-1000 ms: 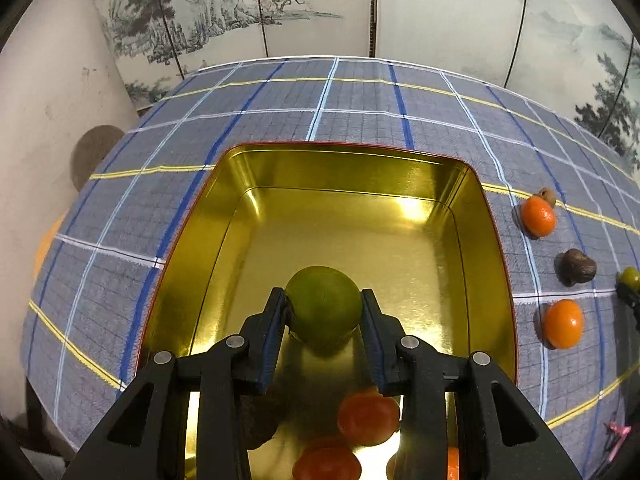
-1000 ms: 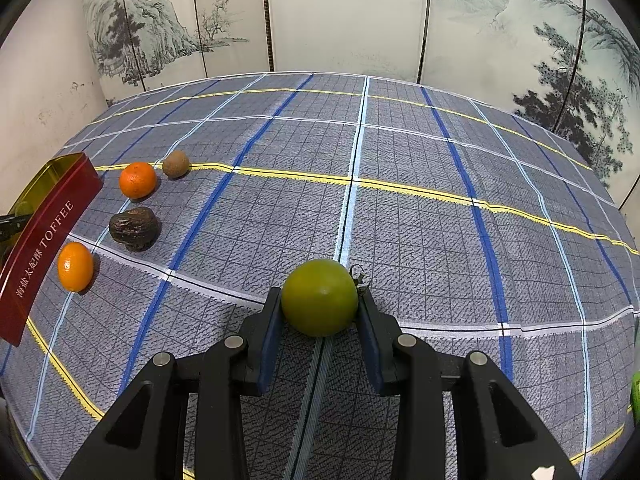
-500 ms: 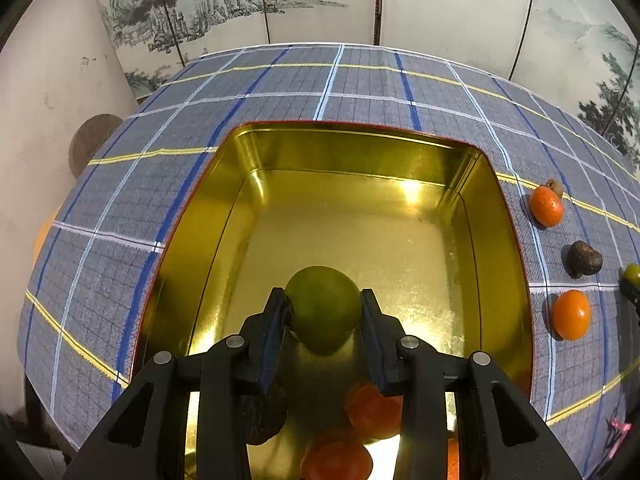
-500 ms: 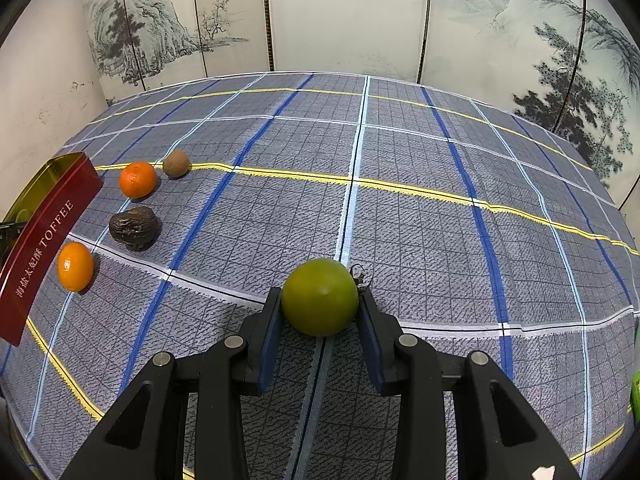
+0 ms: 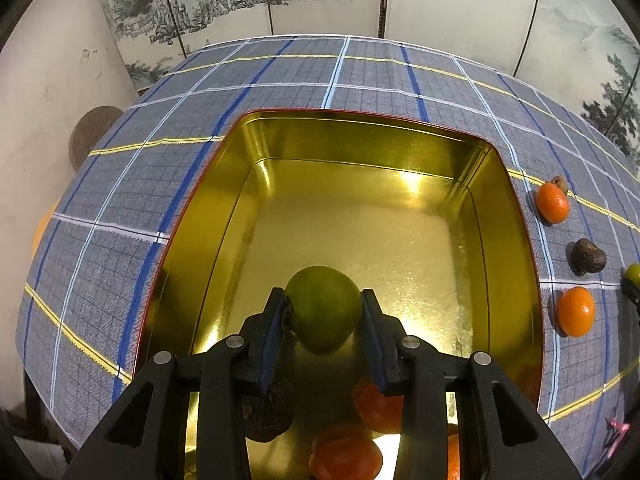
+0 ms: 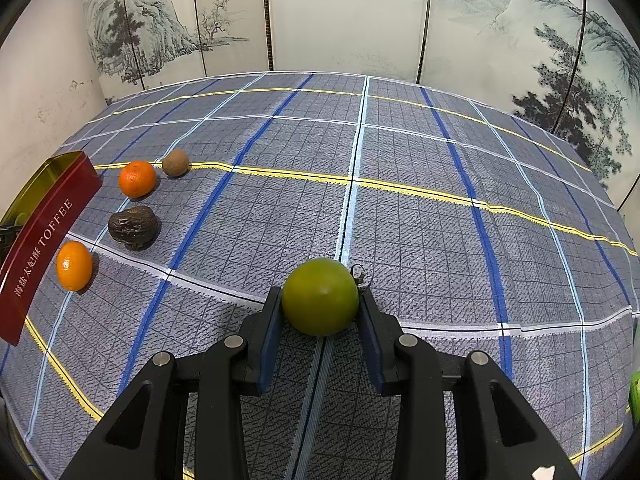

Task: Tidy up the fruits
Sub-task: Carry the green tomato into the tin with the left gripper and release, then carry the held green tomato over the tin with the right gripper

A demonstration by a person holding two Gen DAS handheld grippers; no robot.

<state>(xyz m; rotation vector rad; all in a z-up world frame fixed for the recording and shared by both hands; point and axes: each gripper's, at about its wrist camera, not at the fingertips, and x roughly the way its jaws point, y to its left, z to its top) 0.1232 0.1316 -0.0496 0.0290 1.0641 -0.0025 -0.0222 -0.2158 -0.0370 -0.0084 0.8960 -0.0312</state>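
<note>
Covering the counter [image 6: 420, 208], a blue-grey checked cloth lies before painted screen panels, with the gold toffee tin [image 5: 516, 240] at its left. Over the tin's near end the left gripper [image 5: 323, 312] is clenched on a green fruit [image 5: 324, 304]; the right gripper [image 6: 320, 304] clasps a second green fruit [image 6: 320, 300] above the cloth. Both look smooth, firm and light, likely slippery, so pinching across the widest middle suits them.

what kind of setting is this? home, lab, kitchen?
Probably a staged home-style tabletop, not a kitchen. A plaid tablecloth covers the table, a folding screen painted with ink landscapes stands behind it, and a red toffee tin with a gold interior serves as the fruit bin.
</note>
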